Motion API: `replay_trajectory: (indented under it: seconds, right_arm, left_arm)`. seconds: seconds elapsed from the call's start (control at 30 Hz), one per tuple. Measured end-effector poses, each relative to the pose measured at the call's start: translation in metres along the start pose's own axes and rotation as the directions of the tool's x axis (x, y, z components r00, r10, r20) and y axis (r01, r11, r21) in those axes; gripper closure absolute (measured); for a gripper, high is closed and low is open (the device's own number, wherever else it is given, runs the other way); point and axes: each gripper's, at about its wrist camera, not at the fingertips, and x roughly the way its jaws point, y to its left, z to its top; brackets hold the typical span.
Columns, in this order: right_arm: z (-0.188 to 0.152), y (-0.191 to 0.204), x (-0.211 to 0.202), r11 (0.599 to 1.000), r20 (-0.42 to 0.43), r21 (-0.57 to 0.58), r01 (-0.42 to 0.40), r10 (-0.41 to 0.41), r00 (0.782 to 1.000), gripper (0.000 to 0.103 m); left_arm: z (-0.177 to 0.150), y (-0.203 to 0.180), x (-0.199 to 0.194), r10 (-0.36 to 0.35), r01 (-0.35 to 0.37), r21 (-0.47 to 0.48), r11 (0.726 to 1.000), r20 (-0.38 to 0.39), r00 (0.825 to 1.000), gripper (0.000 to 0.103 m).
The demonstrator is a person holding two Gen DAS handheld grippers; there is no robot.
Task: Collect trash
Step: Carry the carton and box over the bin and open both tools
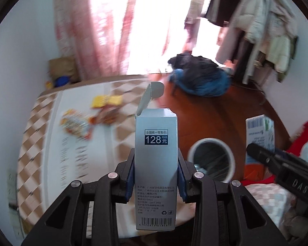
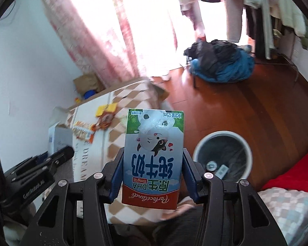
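The left gripper (image 1: pixel 156 176) is clamped on a pale blue cosmetics carton (image 1: pixel 156 164) priced 128 yuan, its top flap standing open; the right gripper (image 2: pixel 153 175) grips a small milk carton (image 2: pixel 153 157), held with its print upside down. Both are raised above the wooden floor, near the white-rimmed trash bin (image 1: pixel 211 143) lined with a dark bag. Both cartons look light and probably empty, with thin card walls that would dent under a hard squeeze, so holding across the flat side faces near mid-height suits them. Snack wrappers (image 2: pixel 92 128) lie toward the far edge of the checked bedspread (image 2: pixel 131 100), not yet collected.
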Motion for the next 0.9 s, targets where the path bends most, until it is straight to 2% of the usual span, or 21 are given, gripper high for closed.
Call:
replay_trajectory:
  seconds: [0.17, 0.37, 0.53, 0.63, 0.7, 0.83, 0.9]
  right_arm:
    - [0.01, -0.08, 0.005, 0.994, -0.022, 0.038, 0.099, -0.098, 0.995, 0.05]
    - [0.005, -0.171, 0.054, 0.983, -0.143, 0.117, 0.142, -0.124, 0.982, 0.05]
    - [-0.008, -0.232, 0.113, 0.969, -0.266, 0.184, 0.166, -0.114, 0.957, 0.05]
    - [-0.016, -0.259, 0.149, 0.958, -0.33, 0.216, 0.189, -0.11, 0.938, 0.05]
    - [-0.02, -0.275, 0.17, 0.95, -0.361, 0.236, 0.203, -0.109, 0.926, 0.05]
    - [-0.024, -0.299, 0.204, 0.939, -0.406, 0.274, 0.206, -0.082, 0.91, 0.049]
    - [-0.024, -0.306, 0.216, 0.933, -0.419, 0.294, 0.207, -0.069, 0.905, 0.048]
  left_arm:
    - [0.027, -0.071, 0.047, -0.079, 0.081, 0.075, 0.994, -0.037, 0.996, 0.073]
    - [0.037, -0.142, 0.13, -0.127, 0.155, 0.148, 0.977, -0.179, 0.975, 0.073]
    - [0.035, -0.169, 0.208, -0.157, 0.215, 0.136, 0.967, -0.346, 0.925, 0.073]
    - [0.031, -0.178, 0.251, -0.177, 0.245, 0.106, 0.964, -0.434, 0.883, 0.072]
    - [0.029, -0.181, 0.275, -0.203, 0.268, 0.07, 0.961, -0.483, 0.852, 0.072]
    - [0.027, -0.185, 0.314, -0.227, 0.271, 0.001, 0.963, -0.543, 0.808, 0.07]
    - [0.027, -0.186, 0.326, -0.237, 0.267, -0.03, 0.963, -0.562, 0.792, 0.043]
